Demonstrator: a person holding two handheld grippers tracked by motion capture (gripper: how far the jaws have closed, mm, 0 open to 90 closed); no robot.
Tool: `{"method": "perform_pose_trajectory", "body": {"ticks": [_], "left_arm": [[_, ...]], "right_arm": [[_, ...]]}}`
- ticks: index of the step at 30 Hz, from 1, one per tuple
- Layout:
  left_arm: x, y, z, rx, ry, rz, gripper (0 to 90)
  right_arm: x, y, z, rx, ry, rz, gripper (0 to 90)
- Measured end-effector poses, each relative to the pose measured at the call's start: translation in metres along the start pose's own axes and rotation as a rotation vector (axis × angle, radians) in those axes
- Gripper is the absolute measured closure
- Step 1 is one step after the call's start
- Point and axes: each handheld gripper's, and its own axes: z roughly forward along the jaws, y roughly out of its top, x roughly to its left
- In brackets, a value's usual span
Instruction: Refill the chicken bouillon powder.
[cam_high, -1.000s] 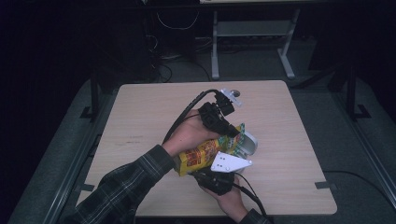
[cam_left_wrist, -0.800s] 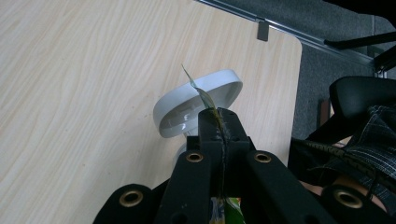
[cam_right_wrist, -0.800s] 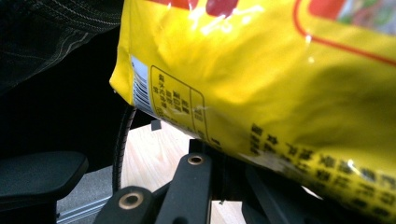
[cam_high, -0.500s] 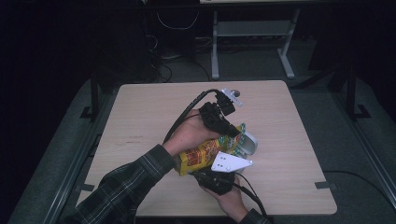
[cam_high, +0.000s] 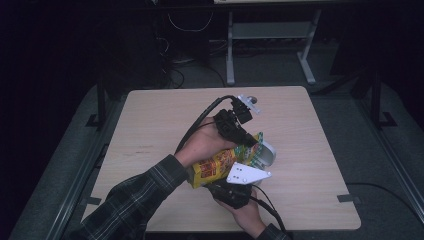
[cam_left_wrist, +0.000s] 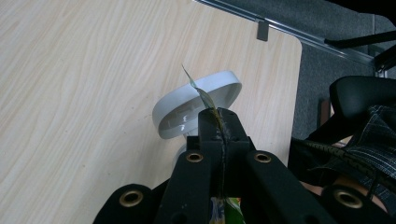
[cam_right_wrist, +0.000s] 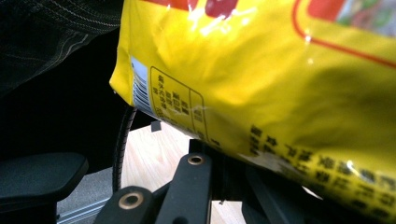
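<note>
A yellow snack bag (cam_high: 215, 167) hangs tilted above the wooden table (cam_high: 150, 125), held between both grippers. My left gripper (cam_high: 248, 141) is shut on the bag's thin upper edge; in the left gripper view the jaws (cam_left_wrist: 219, 114) pinch the foil strip (cam_left_wrist: 198, 88) just over a white bowl (cam_left_wrist: 196, 105). The bowl (cam_high: 267, 155) stands on the table under the bag's higher end. My right gripper (cam_high: 222, 184), with its grey plate (cam_high: 247, 174) on top, is shut on the bag's lower side. In the right gripper view the yellow bag (cam_right_wrist: 261, 70) covers the jaw tips (cam_right_wrist: 224, 149).
A plaid sleeve (cam_high: 135, 195) crosses the table's front left. Black cables (cam_high: 200, 122) trail from the grippers. Metal rails run along the table's sides, and a desk frame (cam_high: 270, 35) stands on the floor behind it.
</note>
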Motion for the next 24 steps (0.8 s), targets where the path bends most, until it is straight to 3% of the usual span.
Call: {"method": "perform_pose_trajectory", "body": {"ticks": [24], "left_arm": [[-0.0010, 0.0033, 0.0009, 0.013, 0.002, 0.003, 90.0]], "right_arm": [[0.0001, 0.0007, -0.0013, -0.014, 0.003, 0.004, 90.0]]}}
